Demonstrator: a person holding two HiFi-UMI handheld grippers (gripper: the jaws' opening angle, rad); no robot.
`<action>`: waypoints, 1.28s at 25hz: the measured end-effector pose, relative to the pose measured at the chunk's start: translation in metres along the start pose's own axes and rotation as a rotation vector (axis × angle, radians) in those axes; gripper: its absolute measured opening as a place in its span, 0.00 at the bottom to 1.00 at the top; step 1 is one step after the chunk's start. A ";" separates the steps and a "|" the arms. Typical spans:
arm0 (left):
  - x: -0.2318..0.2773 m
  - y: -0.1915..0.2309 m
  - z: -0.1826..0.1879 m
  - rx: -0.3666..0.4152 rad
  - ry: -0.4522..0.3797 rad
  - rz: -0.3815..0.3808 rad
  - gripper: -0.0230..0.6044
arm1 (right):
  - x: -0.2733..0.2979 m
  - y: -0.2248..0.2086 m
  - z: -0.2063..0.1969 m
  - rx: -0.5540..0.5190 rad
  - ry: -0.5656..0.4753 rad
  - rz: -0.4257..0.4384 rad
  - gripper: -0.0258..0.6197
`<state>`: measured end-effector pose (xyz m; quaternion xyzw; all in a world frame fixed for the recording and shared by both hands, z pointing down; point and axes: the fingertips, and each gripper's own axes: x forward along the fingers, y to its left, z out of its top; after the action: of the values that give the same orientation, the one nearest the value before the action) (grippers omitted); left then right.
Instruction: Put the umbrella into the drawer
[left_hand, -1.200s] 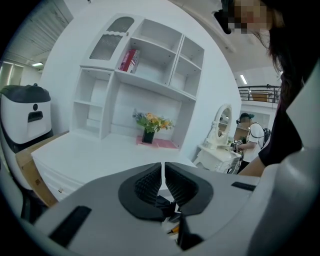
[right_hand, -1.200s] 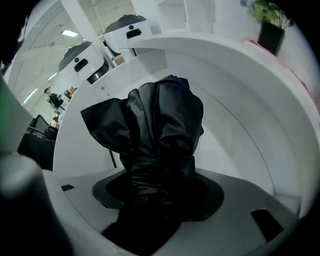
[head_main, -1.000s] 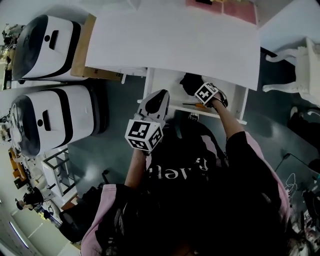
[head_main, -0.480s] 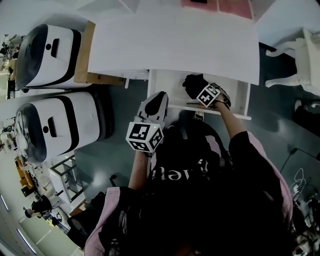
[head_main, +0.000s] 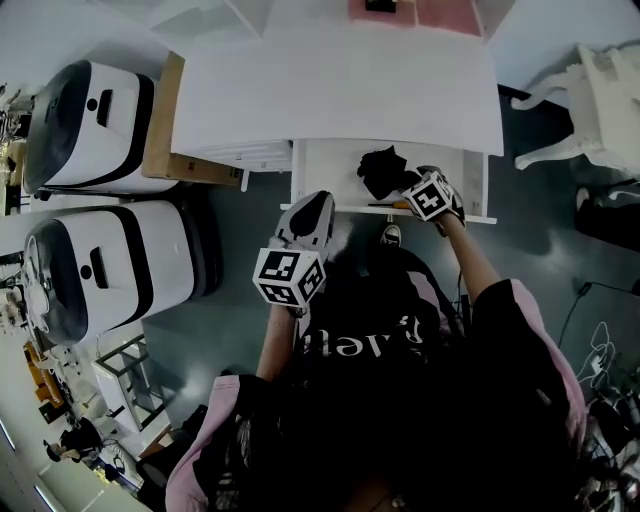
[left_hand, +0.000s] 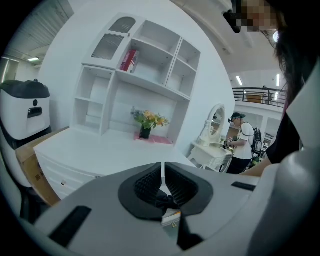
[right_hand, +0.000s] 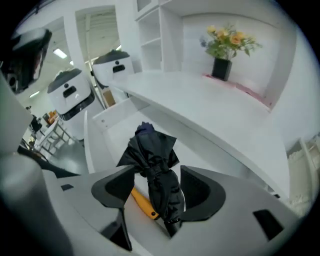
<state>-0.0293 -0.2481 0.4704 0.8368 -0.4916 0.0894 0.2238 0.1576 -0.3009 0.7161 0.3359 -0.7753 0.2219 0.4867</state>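
Black umbrella (right_hand: 159, 165) lies in drawer (head_main: 325, 175) | right tongs (right_hand: 157, 186) apart around it, best withdrawn straight, clear of fabric | left tongs (left_hand: 163, 182) closed, empty

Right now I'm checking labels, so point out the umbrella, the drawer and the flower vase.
umbrella (right_hand: 161, 187), right gripper view, on its folded black canopy.
drawer (right_hand: 112, 134), right gripper view, on its bare white floor.
vase (right_hand: 221, 68), right gripper view, on its dark body.
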 end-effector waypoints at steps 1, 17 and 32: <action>-0.005 -0.002 -0.001 0.003 -0.002 -0.012 0.09 | -0.008 0.003 0.001 0.038 -0.037 -0.001 0.50; -0.126 0.011 -0.014 0.098 -0.069 -0.139 0.09 | -0.171 0.155 0.038 0.367 -0.550 -0.015 0.50; -0.204 -0.030 -0.066 0.093 -0.050 -0.337 0.09 | -0.232 0.283 -0.009 0.469 -0.620 -0.095 0.50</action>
<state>-0.1010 -0.0451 0.4444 0.9188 -0.3450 0.0524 0.1846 0.0246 -0.0326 0.5056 0.5246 -0.7974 0.2583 0.1490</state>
